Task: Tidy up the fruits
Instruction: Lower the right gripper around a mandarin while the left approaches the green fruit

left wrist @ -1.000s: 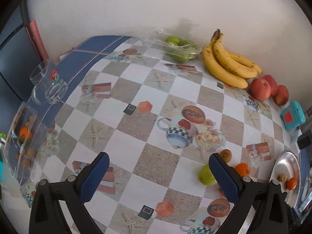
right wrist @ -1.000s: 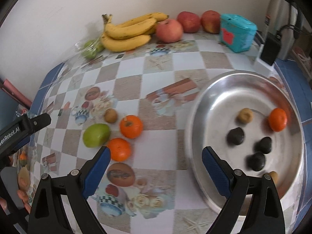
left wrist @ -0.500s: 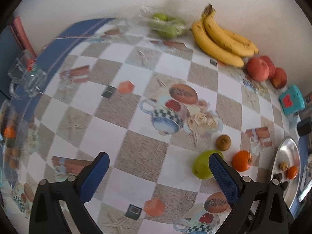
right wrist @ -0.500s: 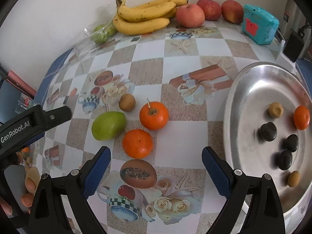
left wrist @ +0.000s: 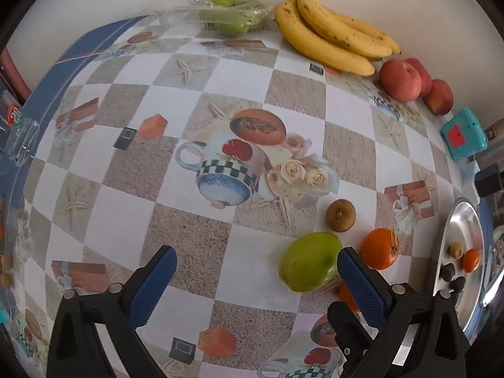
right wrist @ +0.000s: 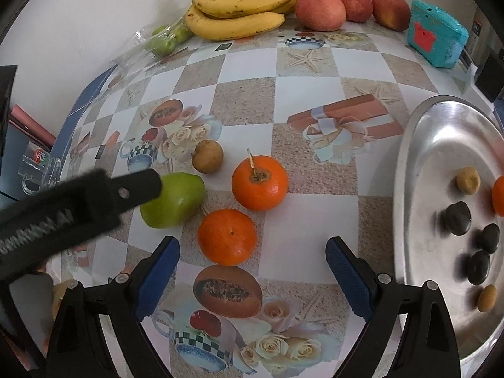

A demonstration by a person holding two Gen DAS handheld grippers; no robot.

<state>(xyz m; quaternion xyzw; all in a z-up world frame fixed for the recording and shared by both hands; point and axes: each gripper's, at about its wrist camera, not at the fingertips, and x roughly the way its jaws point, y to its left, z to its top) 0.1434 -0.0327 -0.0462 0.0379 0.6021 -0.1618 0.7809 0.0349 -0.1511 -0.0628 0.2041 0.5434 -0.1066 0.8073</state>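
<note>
Both claws have closed in on the loose fruit | left claw [left wrist: 255, 271] and right claw [right wrist: 252, 260] gape, empty | round orange tangerine [right wrist: 226, 237] on the bench [right wrist: 302, 217], just ahead | centre it before closing gently.

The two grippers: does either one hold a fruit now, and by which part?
Nothing is held. The left gripper and right gripper are both open; the green fruit lies on the table.
</note>
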